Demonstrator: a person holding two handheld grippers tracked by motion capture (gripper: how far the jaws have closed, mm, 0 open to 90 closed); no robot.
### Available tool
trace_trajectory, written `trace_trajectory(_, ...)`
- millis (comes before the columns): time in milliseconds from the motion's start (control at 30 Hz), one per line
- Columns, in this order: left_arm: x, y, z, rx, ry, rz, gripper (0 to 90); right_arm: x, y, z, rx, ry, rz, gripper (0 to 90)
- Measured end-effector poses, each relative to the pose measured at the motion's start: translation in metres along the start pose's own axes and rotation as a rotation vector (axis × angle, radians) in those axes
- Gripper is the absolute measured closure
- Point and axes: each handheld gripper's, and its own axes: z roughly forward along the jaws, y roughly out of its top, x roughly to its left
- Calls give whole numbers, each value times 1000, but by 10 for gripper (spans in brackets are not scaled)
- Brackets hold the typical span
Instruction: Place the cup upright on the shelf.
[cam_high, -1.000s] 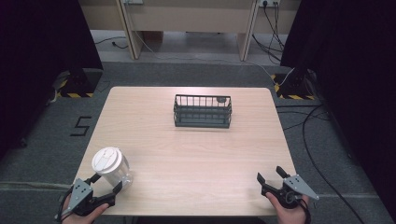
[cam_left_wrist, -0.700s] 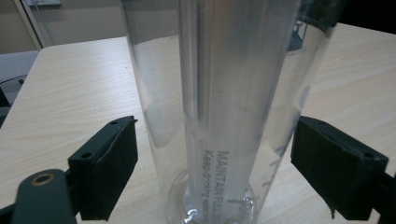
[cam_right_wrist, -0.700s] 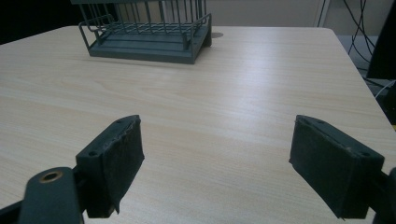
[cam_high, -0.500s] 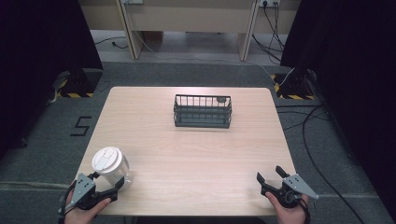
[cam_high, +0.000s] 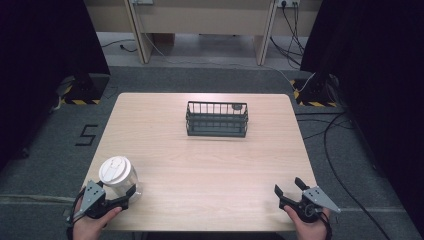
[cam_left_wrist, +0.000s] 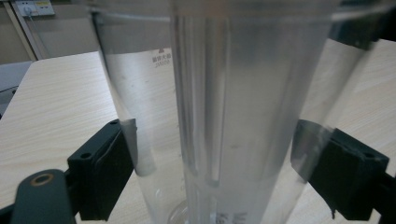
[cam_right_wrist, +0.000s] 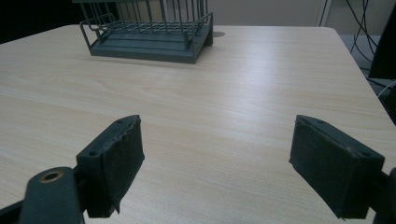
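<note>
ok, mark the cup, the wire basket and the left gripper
cup (cam_high: 115, 168), high view, on its white lid
wire basket (cam_high: 217, 130), high view, on its front wall
left gripper (cam_left_wrist: 212, 172), left gripper view, midway between its fingertips

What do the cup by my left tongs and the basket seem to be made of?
The cup looks like clear, slightly frosted plastic: the table shows through its wall, which carries small print. Its lid is opaque white, probably plastic. The basket looks like dark grey-green coated metal wire, judging by its thin bars and matte finish.

Lab recording bay, black curtains (cam_high: 45, 55), floor cables (cam_high: 340, 145), hazard tape (cam_high: 75, 101)
</note>
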Motion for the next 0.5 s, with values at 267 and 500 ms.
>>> trace_trajectory(267, 2, 0, 5, 0, -6, -2, 125, 0, 0, 0, 2, 2, -4, 179)
trace_trajectory(500, 3, 1, 8, -12, -23, 3, 156, 0, 0, 0, 2, 1, 0, 180)
